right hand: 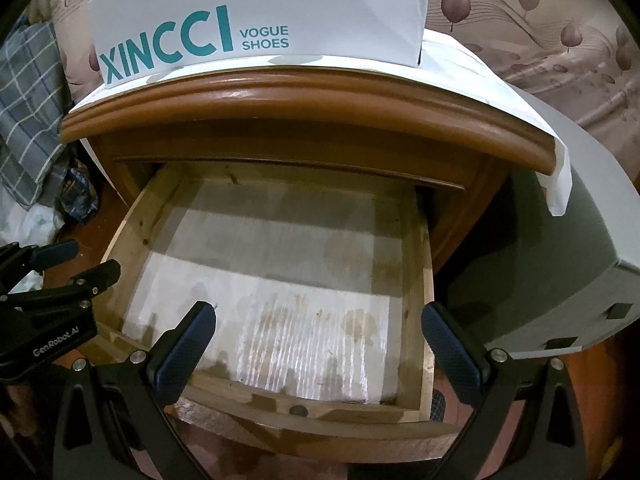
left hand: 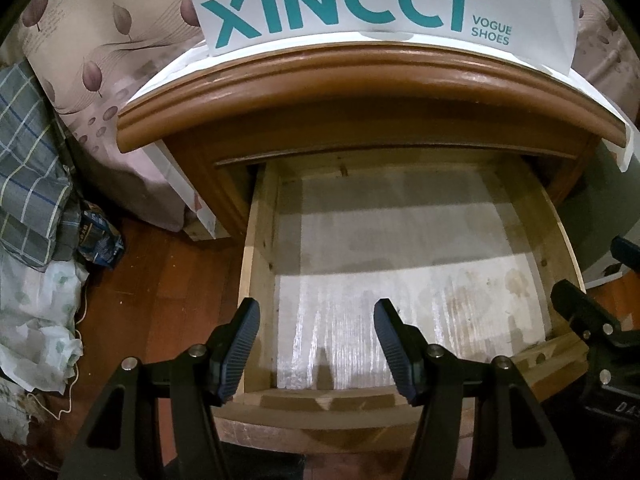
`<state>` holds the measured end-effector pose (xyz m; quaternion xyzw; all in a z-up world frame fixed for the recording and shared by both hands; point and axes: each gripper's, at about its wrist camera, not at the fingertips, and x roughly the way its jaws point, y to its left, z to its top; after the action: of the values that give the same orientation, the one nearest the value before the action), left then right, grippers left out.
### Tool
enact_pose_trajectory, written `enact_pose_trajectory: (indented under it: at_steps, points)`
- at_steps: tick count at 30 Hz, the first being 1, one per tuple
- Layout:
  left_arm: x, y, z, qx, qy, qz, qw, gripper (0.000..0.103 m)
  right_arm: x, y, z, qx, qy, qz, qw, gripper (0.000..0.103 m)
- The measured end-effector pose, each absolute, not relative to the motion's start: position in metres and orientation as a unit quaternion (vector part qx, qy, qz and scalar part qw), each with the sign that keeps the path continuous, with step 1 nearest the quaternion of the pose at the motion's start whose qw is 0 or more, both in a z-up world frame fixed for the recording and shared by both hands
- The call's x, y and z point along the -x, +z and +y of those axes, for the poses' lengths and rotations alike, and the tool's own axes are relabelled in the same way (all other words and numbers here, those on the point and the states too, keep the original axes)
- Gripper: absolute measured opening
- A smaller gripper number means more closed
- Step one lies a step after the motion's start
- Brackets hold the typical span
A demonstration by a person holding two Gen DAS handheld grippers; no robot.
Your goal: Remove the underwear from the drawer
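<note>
drawer [right hand: 224,264] stands open and bare; no underwear visible. left tool [left hand: 316,348] and right tool [right hand: 320,344] hover open, empty. judged complete; next, withdraw.

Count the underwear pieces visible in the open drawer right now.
0. The drawer shows only its stained white liner; the back under the nightstand top is shadowed but looks bare.

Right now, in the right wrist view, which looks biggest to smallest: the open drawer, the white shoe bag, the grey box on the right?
1. drawer, largest.
2. white shoe bag and grey box look alike; both are cut off by the frame, so I won't rank them.
</note>
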<state>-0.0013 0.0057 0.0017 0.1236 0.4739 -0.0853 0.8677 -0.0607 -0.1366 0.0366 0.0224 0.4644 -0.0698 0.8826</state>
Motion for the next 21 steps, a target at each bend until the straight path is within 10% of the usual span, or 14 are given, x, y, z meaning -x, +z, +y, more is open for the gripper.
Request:
enact_pose_trajectory:
  at_steps: [21]
  points:
    - [0.0012,0.0015,0.0045,-0.121,-0.087,0.476,0.867,0.061,0.0617,0.0327,-0.1342,-0.018,-0.064,0.471,0.880,0.101]
